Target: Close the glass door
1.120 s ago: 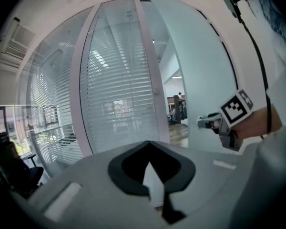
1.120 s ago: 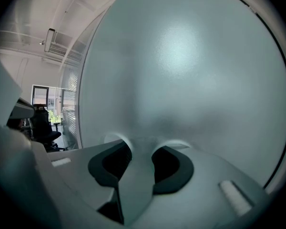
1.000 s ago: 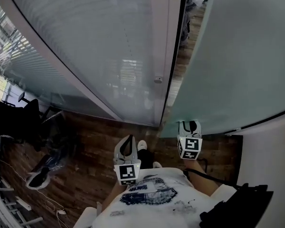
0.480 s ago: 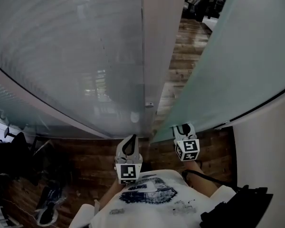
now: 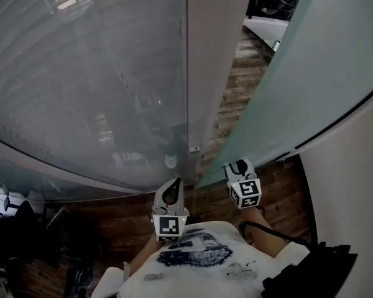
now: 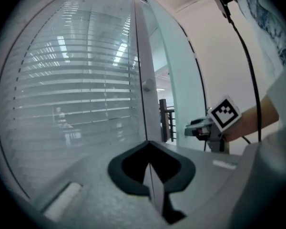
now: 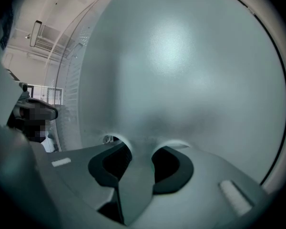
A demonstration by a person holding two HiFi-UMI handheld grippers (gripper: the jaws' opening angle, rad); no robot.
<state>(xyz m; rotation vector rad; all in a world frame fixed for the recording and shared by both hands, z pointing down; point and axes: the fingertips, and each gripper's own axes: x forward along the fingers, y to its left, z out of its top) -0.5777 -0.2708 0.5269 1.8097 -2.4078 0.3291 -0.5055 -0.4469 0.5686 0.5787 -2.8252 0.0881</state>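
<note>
While the right hand-held gripper (image 5: 238, 167) stays clamped on the glass door (image 5: 311, 73) (still ajar), the left hand-held gripper (image 5: 171, 191), closed and empty, has swung toward the gap.

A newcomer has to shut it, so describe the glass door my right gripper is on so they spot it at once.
Find the glass wall with horizontal blinds on the left and its pale upright frame. Right of the gap showing wooden floor stands the glass door, its edge clamped in the right gripper. Unlike the striped wall, it is plain, frosted, greenish and ajar.

glass door (image 5: 311, 73) top cut off, bg thru striped pane (image 6: 76, 89) blurry
</note>
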